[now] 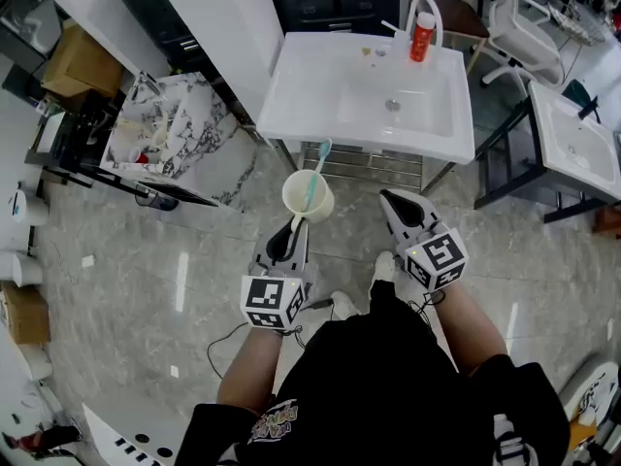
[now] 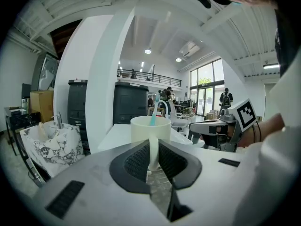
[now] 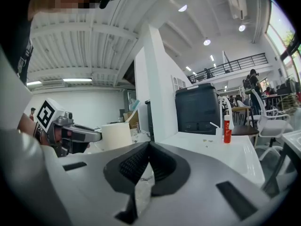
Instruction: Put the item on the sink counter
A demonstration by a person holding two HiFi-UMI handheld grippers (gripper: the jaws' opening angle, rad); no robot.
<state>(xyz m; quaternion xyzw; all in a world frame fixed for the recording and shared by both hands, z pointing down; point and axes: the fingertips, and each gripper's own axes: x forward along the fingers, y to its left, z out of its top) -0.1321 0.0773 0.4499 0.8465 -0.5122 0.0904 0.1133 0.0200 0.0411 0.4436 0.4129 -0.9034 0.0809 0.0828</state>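
A cream mug (image 1: 308,195) with a teal toothbrush (image 1: 315,173) standing in it hangs in the air over the floor, just in front of the white sink (image 1: 291,95). My left gripper (image 1: 296,226) is shut on the mug's handle (image 2: 153,152), and the mug (image 2: 150,127) stays upright beyond the jaws. To its right, my right gripper (image 1: 388,200) is shut with nothing in it; its tips meet in the right gripper view (image 3: 148,149). The mug (image 3: 116,135) appears there at the left.
A red bottle (image 1: 421,35) and a white faucet (image 1: 424,8) stand at the sink's back right corner. A marble-patterned stand (image 1: 165,129) is on the left, a second sink (image 1: 572,144) on the right, and a white chair (image 1: 524,17) behind.
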